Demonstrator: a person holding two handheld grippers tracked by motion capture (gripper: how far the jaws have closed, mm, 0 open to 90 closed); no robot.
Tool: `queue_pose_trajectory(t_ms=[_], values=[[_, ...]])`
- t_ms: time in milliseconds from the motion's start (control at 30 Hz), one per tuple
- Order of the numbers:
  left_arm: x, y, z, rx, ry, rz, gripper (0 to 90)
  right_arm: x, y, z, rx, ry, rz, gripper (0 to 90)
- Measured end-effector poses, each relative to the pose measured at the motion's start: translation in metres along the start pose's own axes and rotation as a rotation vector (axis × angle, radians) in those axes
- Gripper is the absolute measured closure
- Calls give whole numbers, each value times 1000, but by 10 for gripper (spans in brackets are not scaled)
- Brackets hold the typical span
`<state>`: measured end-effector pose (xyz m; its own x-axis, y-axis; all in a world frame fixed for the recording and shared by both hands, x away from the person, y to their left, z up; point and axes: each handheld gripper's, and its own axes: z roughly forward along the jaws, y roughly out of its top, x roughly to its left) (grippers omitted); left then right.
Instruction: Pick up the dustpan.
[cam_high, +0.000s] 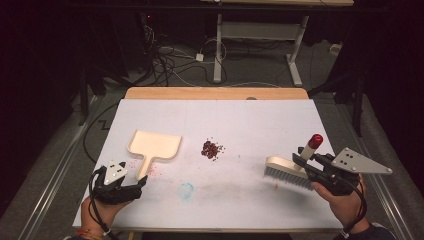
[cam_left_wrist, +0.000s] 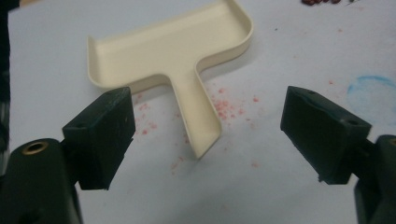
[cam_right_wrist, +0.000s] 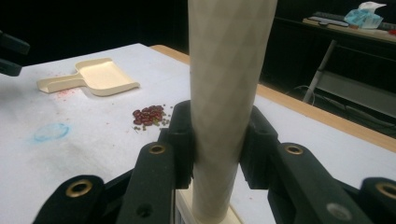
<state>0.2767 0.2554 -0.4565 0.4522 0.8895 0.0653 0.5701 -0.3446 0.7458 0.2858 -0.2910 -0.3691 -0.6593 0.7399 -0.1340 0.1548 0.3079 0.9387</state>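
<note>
Step in hand: judged a sweep-up, set-up stage; brush is in hand, pan not yet taken.
Right gripper (cam_right_wrist: 219, 154): pressed against the pale cream brush handle (cam_right_wrist: 226, 84), pinching it on both sides; the cream hand brush with grey bristles and red-capped handle (cam_high: 287, 170) rests bristles-down on the counter's right side.
Left gripper (cam_left_wrist: 210, 135): jaws spread wide, holding nothing, just short of the handle end of the cream plastic dustpan (cam_left_wrist: 173, 51).
Task material: small heap of dark red beans (cam_high: 212, 149) lies mid-counter, between pan and brush, apart from both.
Next move: likely closing on the pan handle, then setting the pan's open edge beside the heap.
Surface: white-covered counter (cam_high: 240, 200) with a wooden far edge, pink specks near the pan handle, a faint blue ring mark (cam_high: 186, 190).
Room: dark; cables on the floor and a white desk frame beyond.
</note>
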Motion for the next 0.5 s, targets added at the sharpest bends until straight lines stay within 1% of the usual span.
queue_pose_trajectory(t_ms=[33, 67, 100, 167, 200, 267, 300, 333, 367, 400, 433, 500], values=[[0, 0, 0, 0, 0, 0, 176, 0, 0, 0, 0, 0, 0, 703], [2, 3, 6, 38, -24, -48, 176, 0, 0, 1, 1, -1, 2, 704], [2, 5, 10, 63, -28, -59, 176, 0, 0, 1, 1, 0, -2, 704], [3, 10, 19, 77, -48, -75, 177, 1, 0, 2, 7, 1, -1, 703], [4, 12, 24, 89, -51, -80, 182, 1, 0, 3, 10, 1, -2, 703], [7, 14, 33, 92, -80, -118, 183, 1, 0, 4, 13, 2, -3, 704], [9, 14, 39, 108, -84, -135, 184, 1, -1, 5, 13, 3, -3, 703], [11, 15, 44, 123, -86, -142, 191, 1, -1, 5, 14, 3, -3, 703], [14, 15, 49, 131, -82, -159, 203, 1, -1, 6, 17, 1, -3, 703], [16, 15, 53, 139, -66, -168, 208, 1, -1, 6, 20, 0, -2, 704], [20, 15, 58, 150, -61, -184, 219, 1, -2, 7, 23, 1, -4, 703], [25, 15, 65, 157, -62, -200, 254, 2, -3, 7, 26, -2, -5, 703]])
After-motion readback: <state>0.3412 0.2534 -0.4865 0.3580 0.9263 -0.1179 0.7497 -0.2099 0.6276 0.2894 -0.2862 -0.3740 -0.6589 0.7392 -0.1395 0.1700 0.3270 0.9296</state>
